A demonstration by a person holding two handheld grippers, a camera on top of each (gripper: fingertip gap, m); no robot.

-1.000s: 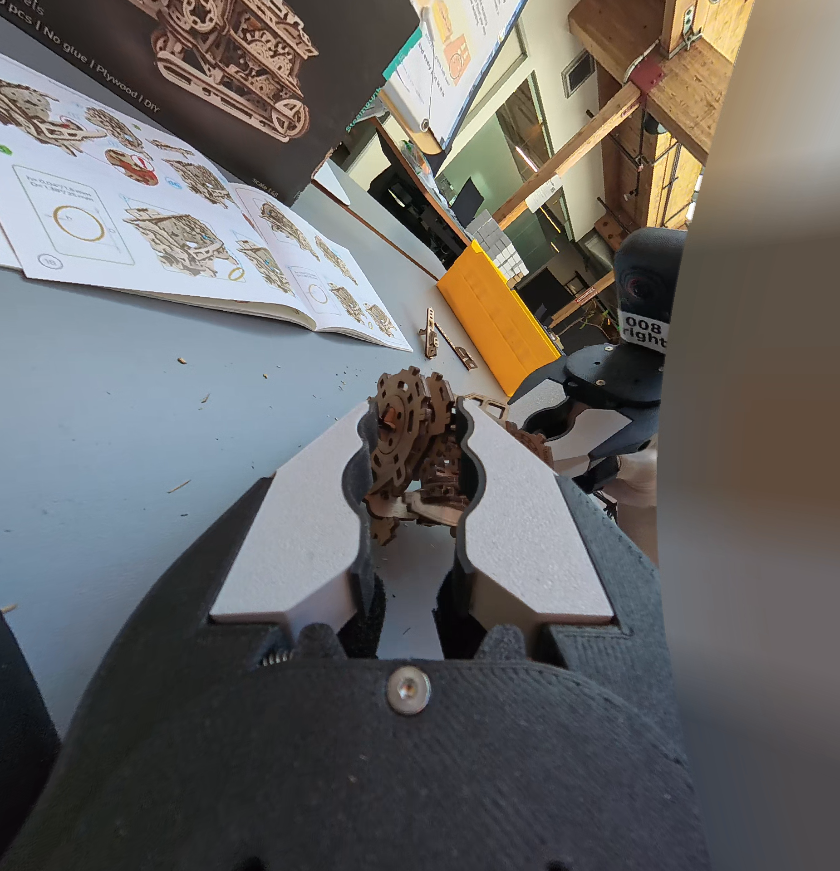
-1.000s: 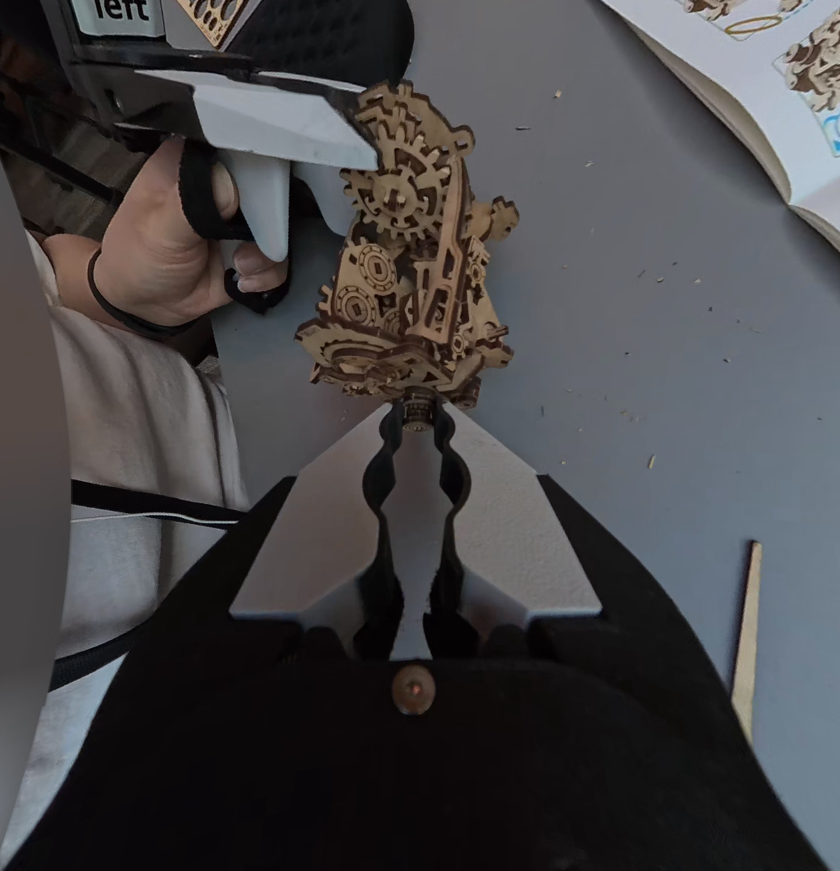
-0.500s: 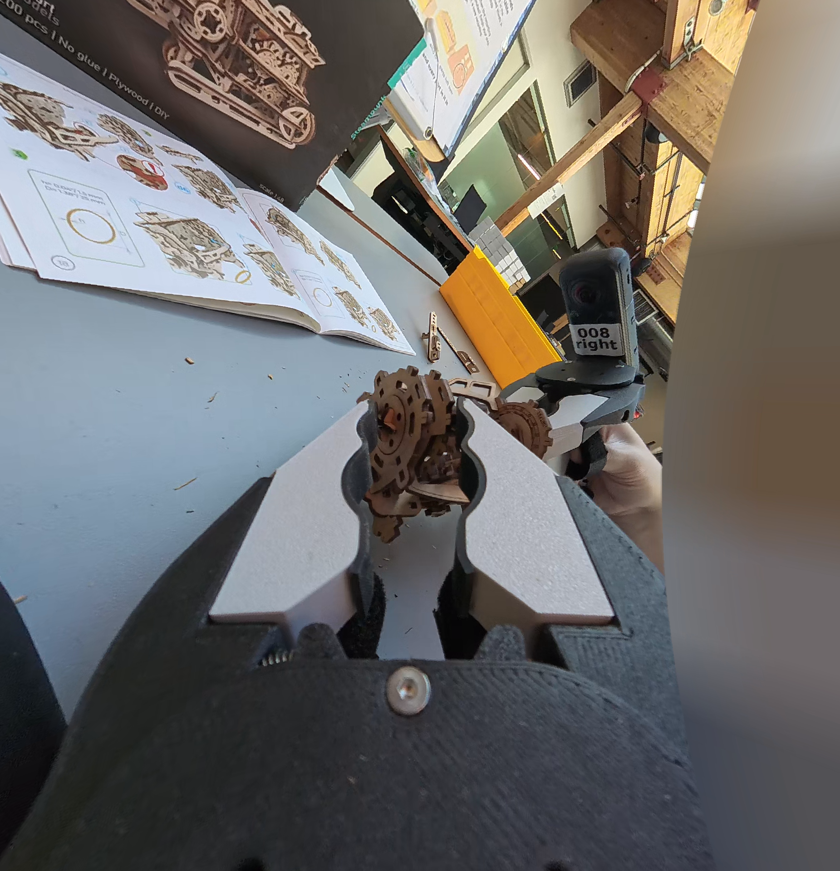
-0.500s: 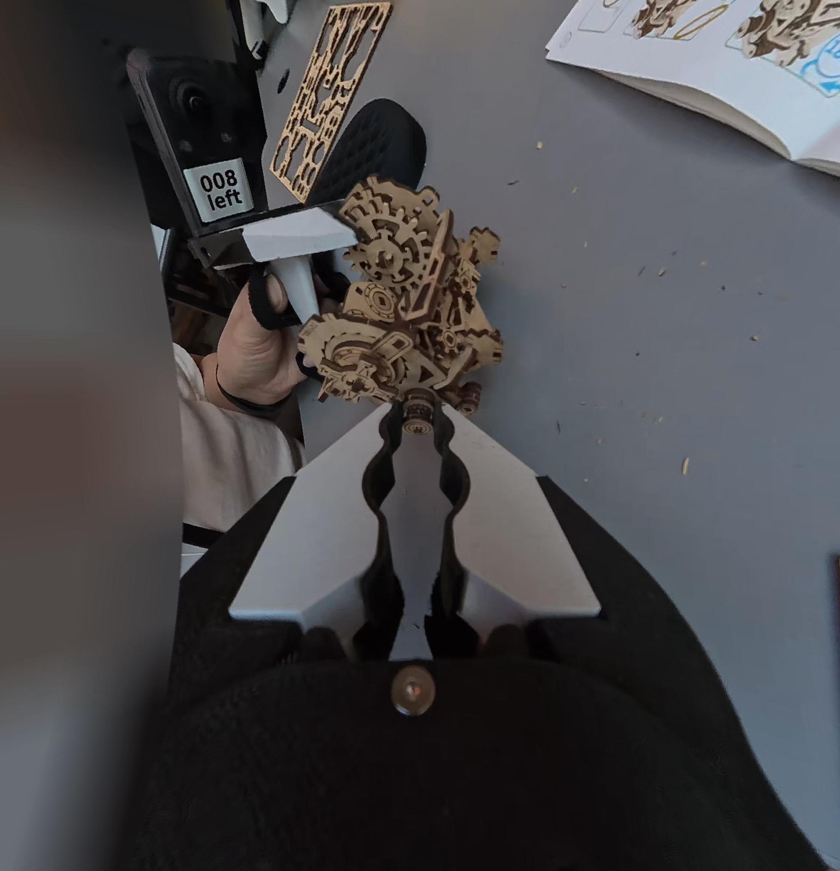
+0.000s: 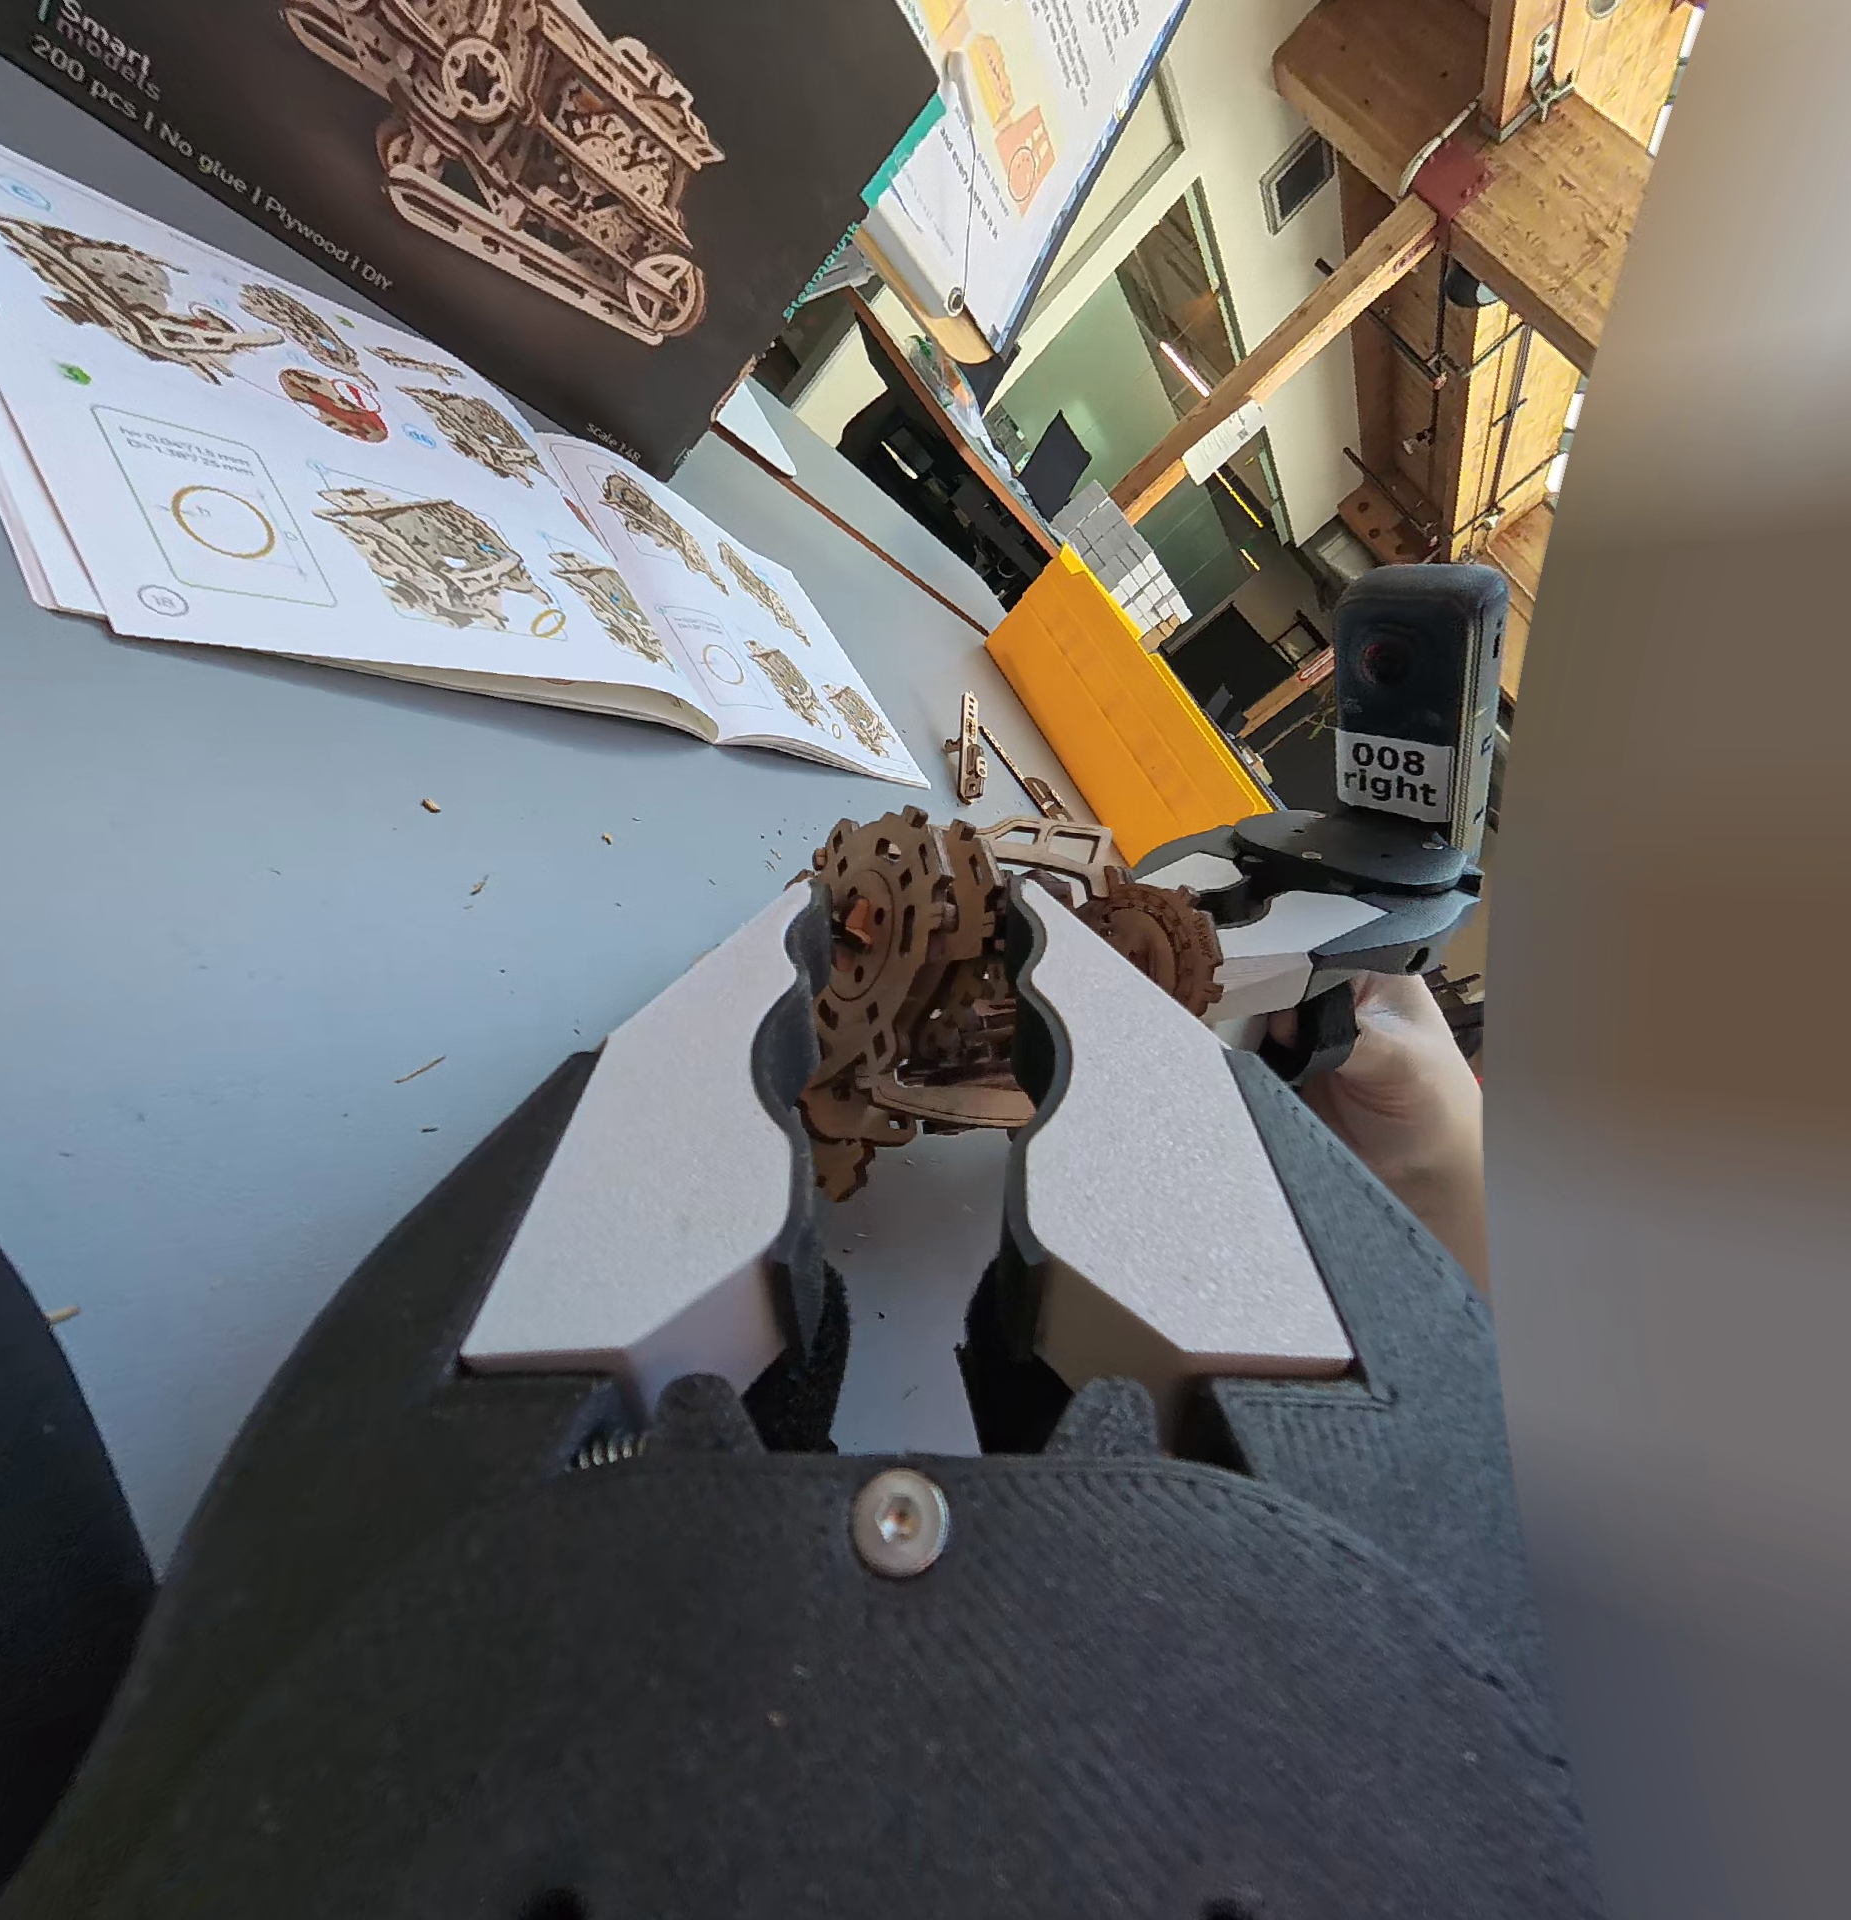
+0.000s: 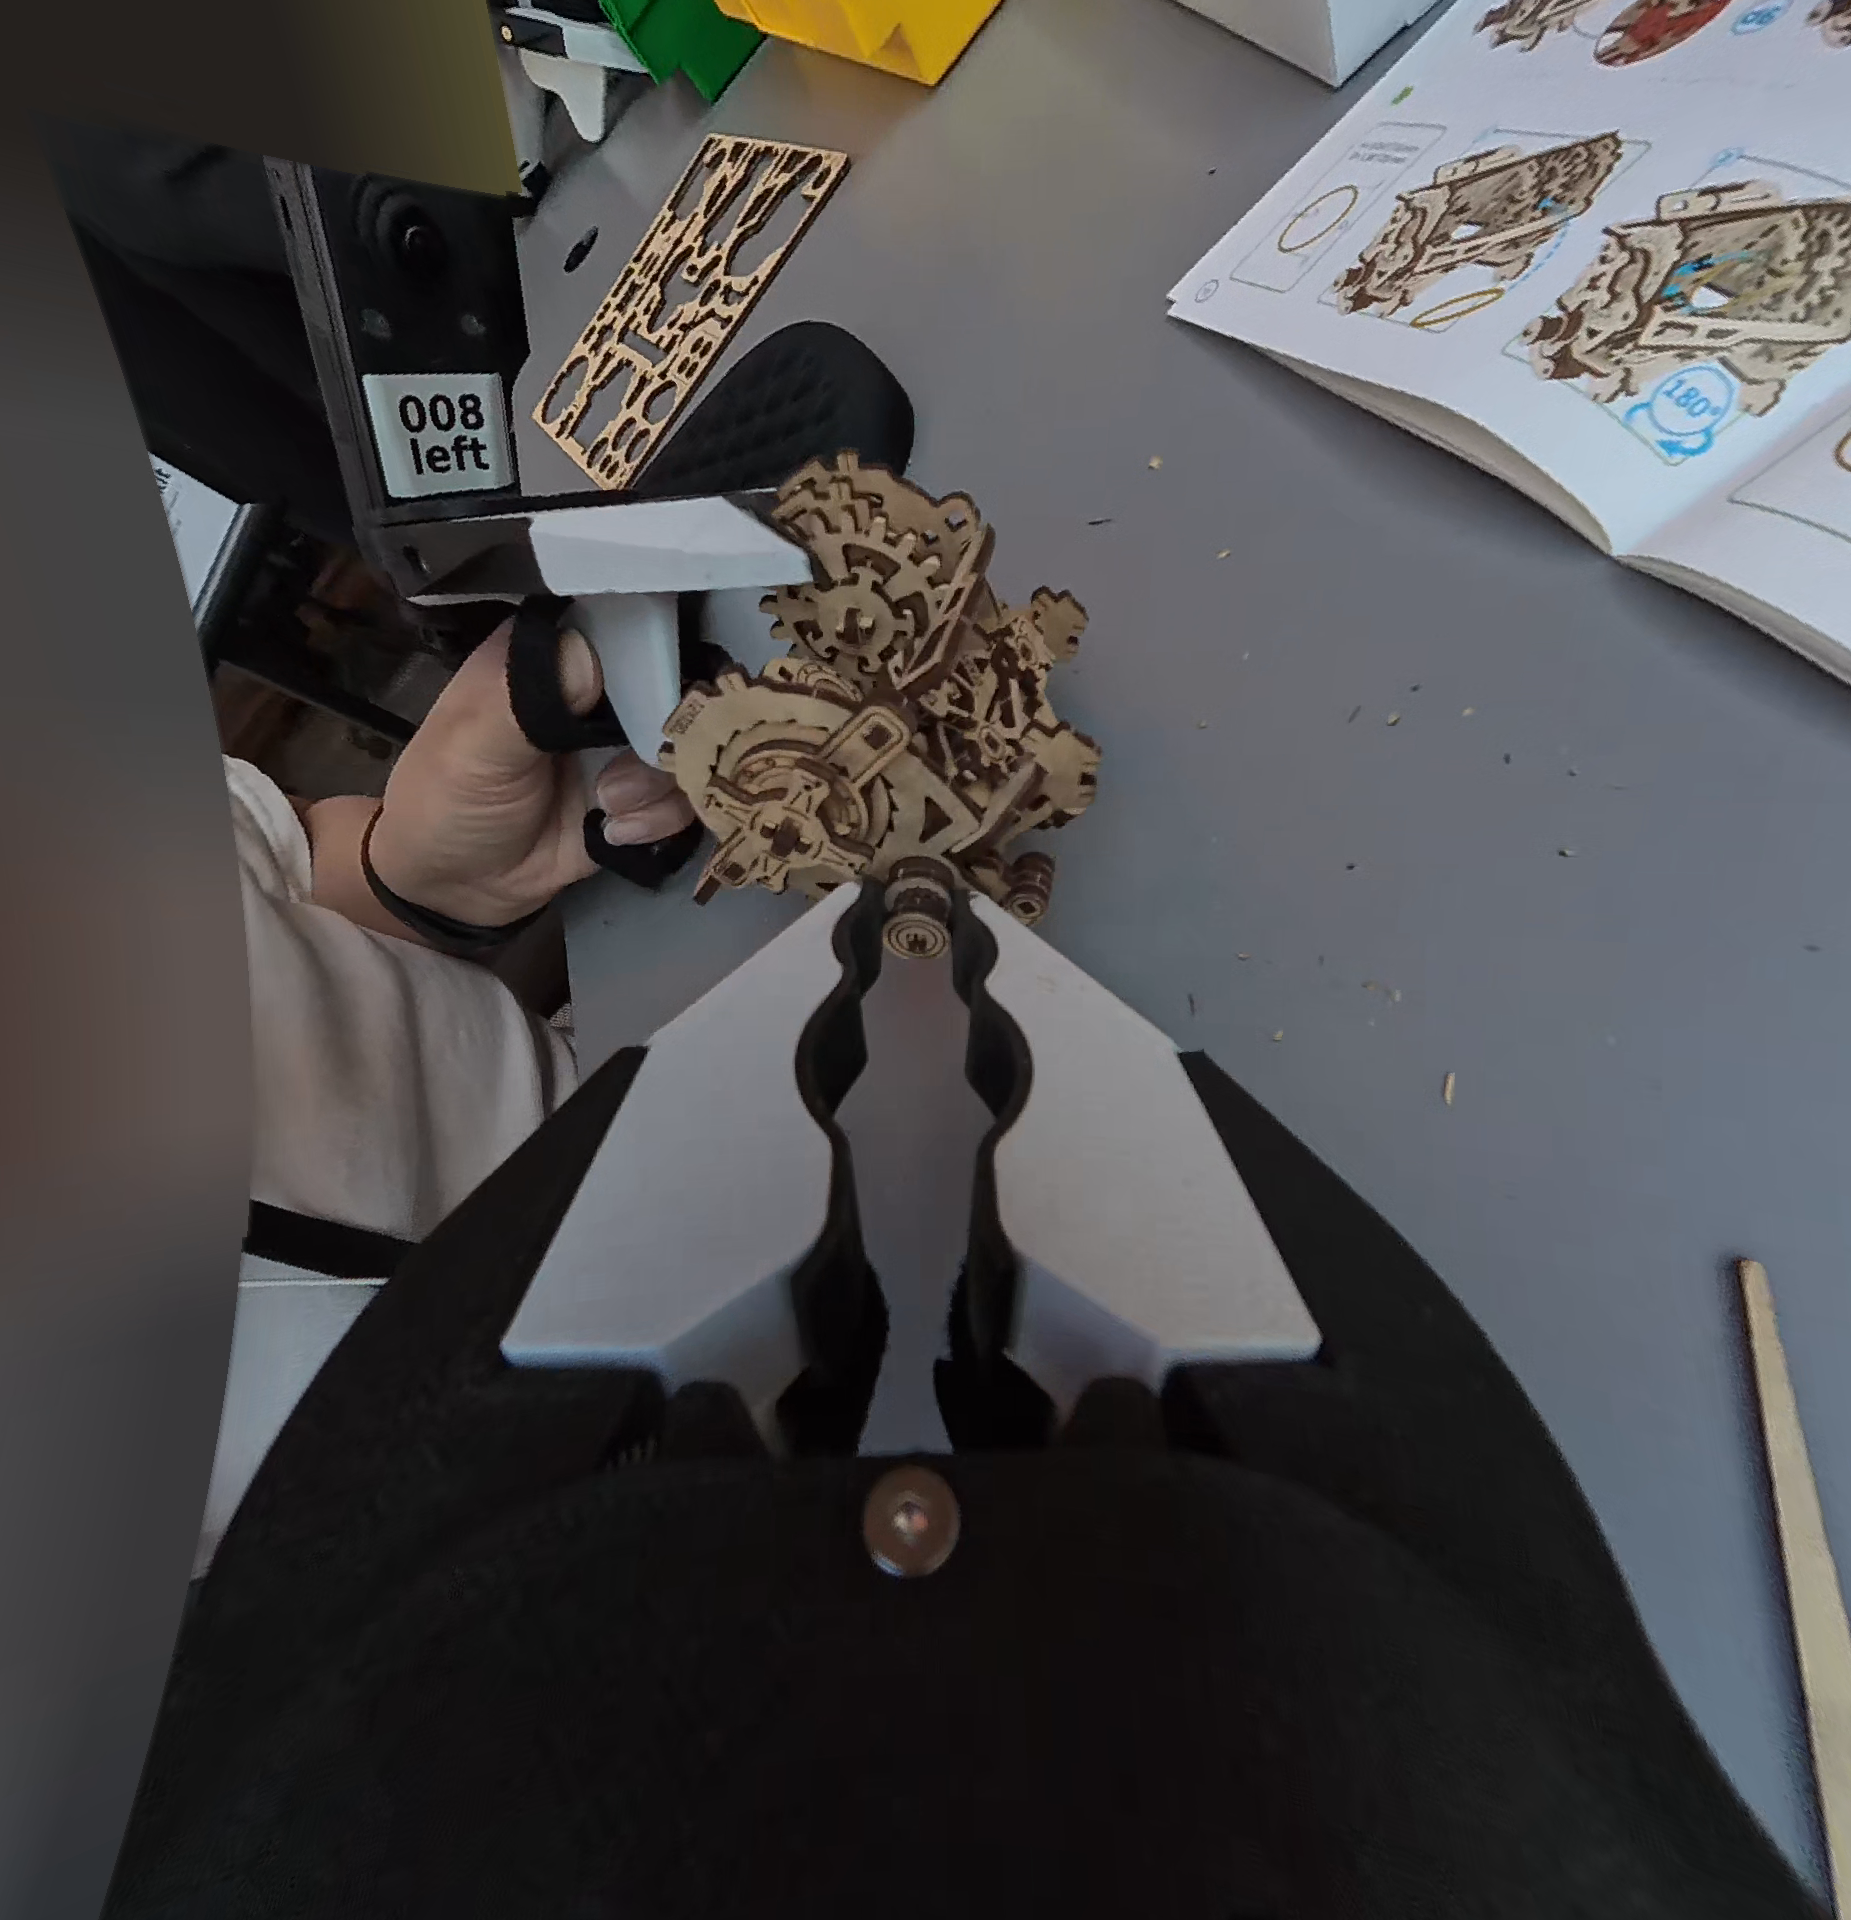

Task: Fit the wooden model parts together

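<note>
- The left gripper (image 5: 916, 997) is clamped on the wooden model (image 5: 900, 997), its two pale fingers (image 5: 692, 1122) pressing the gear cluster from either side, clear of the grey tabletop (image 5: 277, 987).
- The right gripper (image 6: 916, 925) is closed at its very tips on a small round wooden hub (image 6: 916, 925) that sticks out of the model's near end (only the tips bite; the gap behind them is bare).
- In the right wrist view the wooden model (image 6: 890, 707) runs lengthwise away from that gripper, hub end nearest, big gear at the far end where the left gripper (image 6: 796, 561) holds it from the left side.
- The left wrist view shows the model end-on, large gear (image 5: 869, 935) facing left and a second toothed wheel (image 5: 1160, 935) poking out towards the right gripper (image 5: 1212, 935).
- Only the right wrist view shows the hub itself and the hand (image 6: 485, 790) wrapped round the left gripper's handle, a dark band at its wrist; it also catches an emptied part sheet (image 6: 682, 312) and a thin wooden strip (image 6: 1804, 1600).
- Only the left wrist view shows the dark kit box (image 5: 464, 156), a yellow bin (image 5: 1118, 717), two loose wooden pieces (image 5: 968, 748) beside it, and the hand (image 5: 1388, 1081) under the right gripper.
- Both views show the open instruction booklet (image 5: 381, 540) lying flat on the tabletop, well apart from the model, with wood crumbs scattered between.
</note>
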